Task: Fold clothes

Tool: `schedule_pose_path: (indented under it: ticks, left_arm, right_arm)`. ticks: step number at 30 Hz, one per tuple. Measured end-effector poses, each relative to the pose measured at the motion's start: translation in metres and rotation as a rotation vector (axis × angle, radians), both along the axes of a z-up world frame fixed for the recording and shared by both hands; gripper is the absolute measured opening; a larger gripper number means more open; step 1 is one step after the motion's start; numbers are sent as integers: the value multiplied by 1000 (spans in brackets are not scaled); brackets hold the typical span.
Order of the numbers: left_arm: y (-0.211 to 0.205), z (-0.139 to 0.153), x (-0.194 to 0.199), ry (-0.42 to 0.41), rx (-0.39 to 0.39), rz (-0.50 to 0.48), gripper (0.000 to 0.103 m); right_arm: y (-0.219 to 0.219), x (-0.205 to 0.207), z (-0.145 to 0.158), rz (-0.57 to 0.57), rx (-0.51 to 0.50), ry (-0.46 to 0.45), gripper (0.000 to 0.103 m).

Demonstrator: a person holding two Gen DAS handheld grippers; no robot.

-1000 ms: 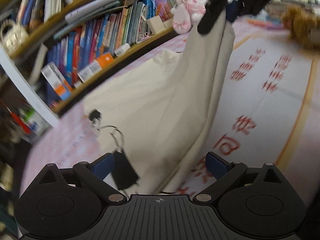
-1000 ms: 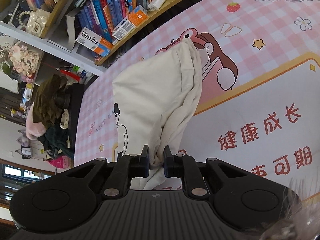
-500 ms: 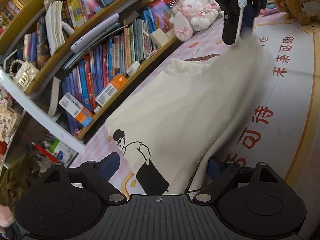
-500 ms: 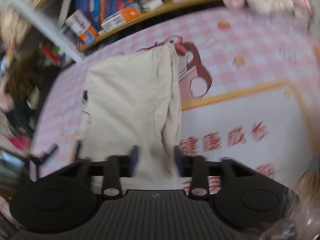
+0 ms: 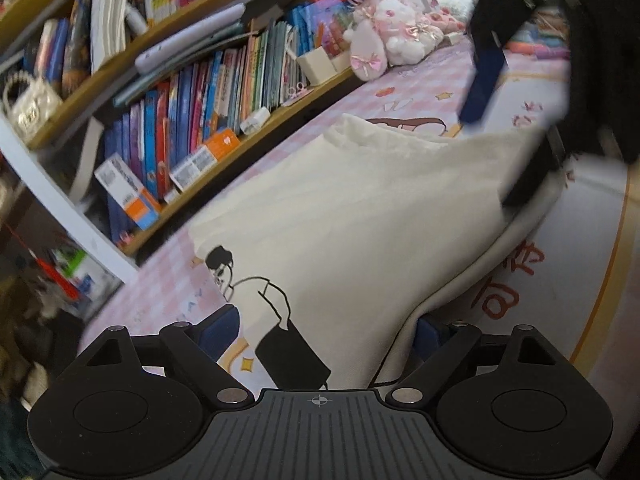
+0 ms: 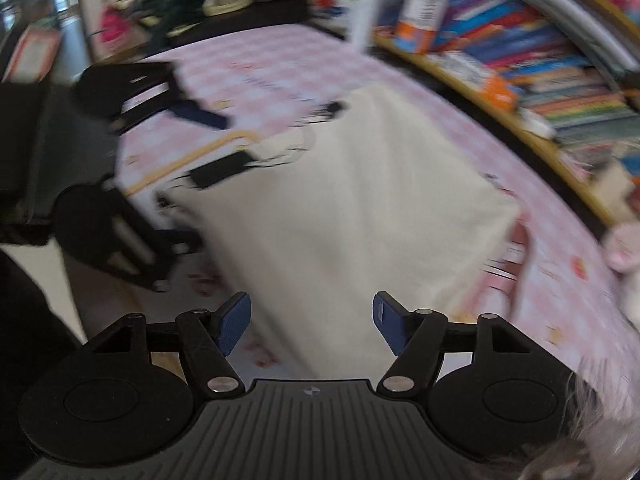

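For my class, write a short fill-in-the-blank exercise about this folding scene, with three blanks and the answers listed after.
1. The cream cotton garment with a black cartoon print lies on a pink checked ____.
2. The right gripper has its blue-padded jaws ____.
3. Behind the garment, the wooden shelf holds a row of colourful ____.

Missing words: mat; open; books

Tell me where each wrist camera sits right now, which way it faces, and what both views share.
Left wrist: on the left gripper, low over the cream garment, facing the bookshelf; own open fingers show, right gripper ahead.
Right wrist: on the right gripper, facing the garment from the opposite end; own open fingers show, left gripper beyond.
Shared: garment, pink mat, bookshelf.
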State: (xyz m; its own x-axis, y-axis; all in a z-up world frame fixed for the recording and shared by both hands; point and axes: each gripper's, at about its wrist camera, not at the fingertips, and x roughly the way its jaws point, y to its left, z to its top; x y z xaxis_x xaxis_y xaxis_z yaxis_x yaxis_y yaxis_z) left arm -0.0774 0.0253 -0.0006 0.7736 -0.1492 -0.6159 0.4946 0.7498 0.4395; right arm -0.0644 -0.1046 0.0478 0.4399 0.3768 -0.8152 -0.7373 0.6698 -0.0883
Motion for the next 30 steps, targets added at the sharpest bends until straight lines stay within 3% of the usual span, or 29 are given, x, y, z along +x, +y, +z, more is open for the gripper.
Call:
schedule_pose_path:
  ticks: [6,7,8,11,14,19,26,30]
  left_arm:
    - [6,5,6,27,-60,17,90]
    - [6,5,6,27,-56,14,90]
    - [6,5,5,27,-52,10,90]
    - [3,2,1,22,-32,-11,90]
    - [1,0,-6,15,-7,-44,83]
    - [0,-13,-18,9,86,-85,46]
    - [3,-20,-21,2,139,-122,39]
    - [5,-18,-21,-13,141,-133,22]
  right_arm:
    - [26,-5,-24,80,-77,-19,59]
    - [28,-5,-27,82,-98,-32,52]
    - [28,-5,-29,81,-119,-44,38]
    - [26,-3,-28,77,-138,-76,9]
    - [24,-5,-15,70,-120,-121,7]
    - [21,-7,5,59,-111,-186,6]
    - [17,-8,-3,61,-142,-165,6]
    - [14,-9,-15,63,-172,-157,7]
